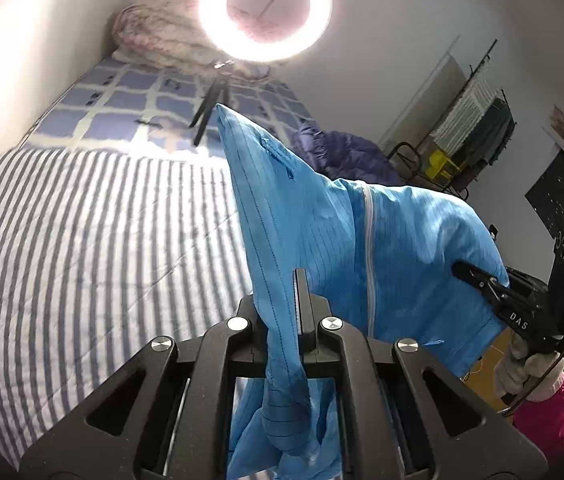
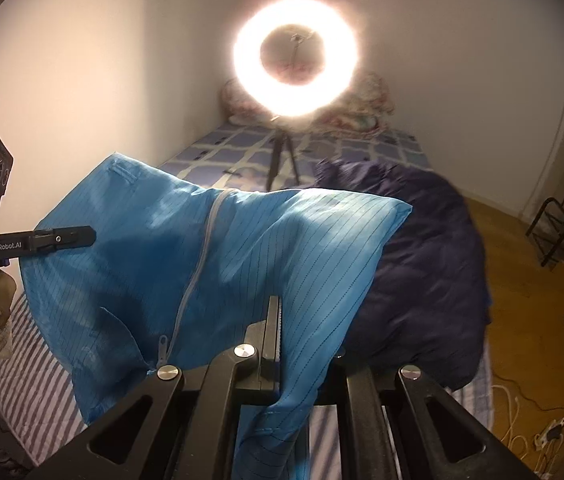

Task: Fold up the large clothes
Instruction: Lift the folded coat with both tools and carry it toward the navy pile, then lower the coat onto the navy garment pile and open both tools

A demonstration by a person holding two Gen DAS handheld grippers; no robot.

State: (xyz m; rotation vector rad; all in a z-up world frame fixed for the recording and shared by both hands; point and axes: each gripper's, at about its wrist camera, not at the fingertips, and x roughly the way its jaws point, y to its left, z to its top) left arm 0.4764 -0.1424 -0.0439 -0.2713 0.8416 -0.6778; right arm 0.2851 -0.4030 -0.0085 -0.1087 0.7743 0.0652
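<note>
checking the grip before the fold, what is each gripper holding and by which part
Both hold the blue garment off the striped bed: the left gripper is shut on a bunched edge, the right gripper on another edge, the zipper between them.

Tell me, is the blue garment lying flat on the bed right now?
No. The blue garment hangs in the air, pinched by the left gripper and right gripper, above the striped bed.

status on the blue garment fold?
Done: both hand-held grippers have picked it up; left hand-held gripper and right hand-held gripper are shut on the blue garment, held above the striped bed cover. In hand: spreading it. Left: no fold visible; lay flat and fold.
</note>
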